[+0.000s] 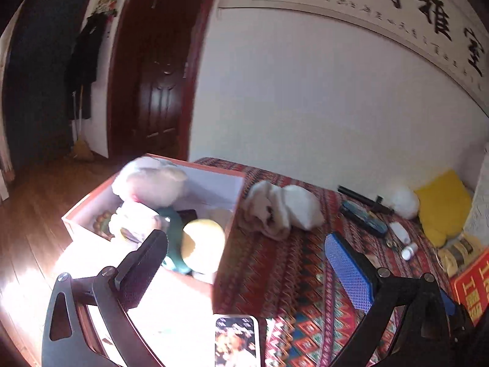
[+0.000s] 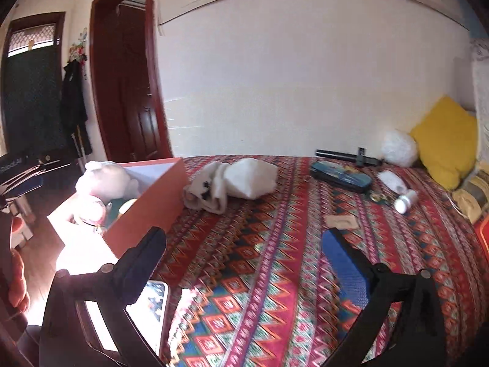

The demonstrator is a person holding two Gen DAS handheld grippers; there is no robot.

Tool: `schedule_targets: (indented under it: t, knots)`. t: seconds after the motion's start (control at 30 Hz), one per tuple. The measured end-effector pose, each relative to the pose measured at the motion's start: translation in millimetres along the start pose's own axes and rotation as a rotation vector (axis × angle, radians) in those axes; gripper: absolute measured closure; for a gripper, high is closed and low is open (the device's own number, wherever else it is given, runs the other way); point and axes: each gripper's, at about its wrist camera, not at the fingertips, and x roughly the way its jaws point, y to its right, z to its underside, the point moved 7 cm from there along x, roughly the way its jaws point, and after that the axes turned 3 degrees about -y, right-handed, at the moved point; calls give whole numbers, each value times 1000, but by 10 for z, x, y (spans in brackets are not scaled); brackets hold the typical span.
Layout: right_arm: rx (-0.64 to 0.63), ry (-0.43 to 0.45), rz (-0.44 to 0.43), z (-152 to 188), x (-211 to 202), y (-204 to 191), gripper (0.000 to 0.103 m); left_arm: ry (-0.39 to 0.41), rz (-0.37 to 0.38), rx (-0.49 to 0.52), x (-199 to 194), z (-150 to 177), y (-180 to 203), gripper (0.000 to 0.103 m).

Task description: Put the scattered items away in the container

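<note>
At far left the orange box [image 2: 146,197] already holds a plush toy [image 2: 104,180] and more. Rightward on the bed [image 2: 259,260], a white cloth [image 2: 232,183], dark case [image 2: 340,177] and bottles [image 2: 405,200] remain (roughly half left). Both tools, left [image 1: 244,263] and right [image 2: 244,260], gape wide, empty.

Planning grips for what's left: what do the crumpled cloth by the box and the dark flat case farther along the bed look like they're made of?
Cloth: soft cream fabric, matte, slumped in loose folds.
Case: seems rigid, likely plastic or coated; dark teal, slightly glossy, holds a flat shape. Blur leaves it open.
</note>
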Motion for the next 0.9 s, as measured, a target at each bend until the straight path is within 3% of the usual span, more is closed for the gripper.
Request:
schedule_targets:
  t: [0.2,0.3,0.37,0.43,0.5,0.77,0.9]
  knots:
    - [123,-21,102,334,-772,621,1,-81,28,152,-454,512,956,0]
    - [113,-13,134,361,-1026,713,1,-68,-56,227,-631,614,1222,0]
    - [118,2,139,325,-1169,742,1,-23,-138,272,-797,621,1321,0]
    - [118,11,150,281,-1275,758,1,28,-174,300,-938,619,1391,0]
    - [121,26,158,236,-1387,785,1,47,-161,287,-1024,619,1375,0]
    - [124,56,160,126,-1601,808,1,-24,19,167,-1110,612,1236,0]
    - [108,51,147,122,-1597,724,1,-30,56,108,-1178,622,1124,0]
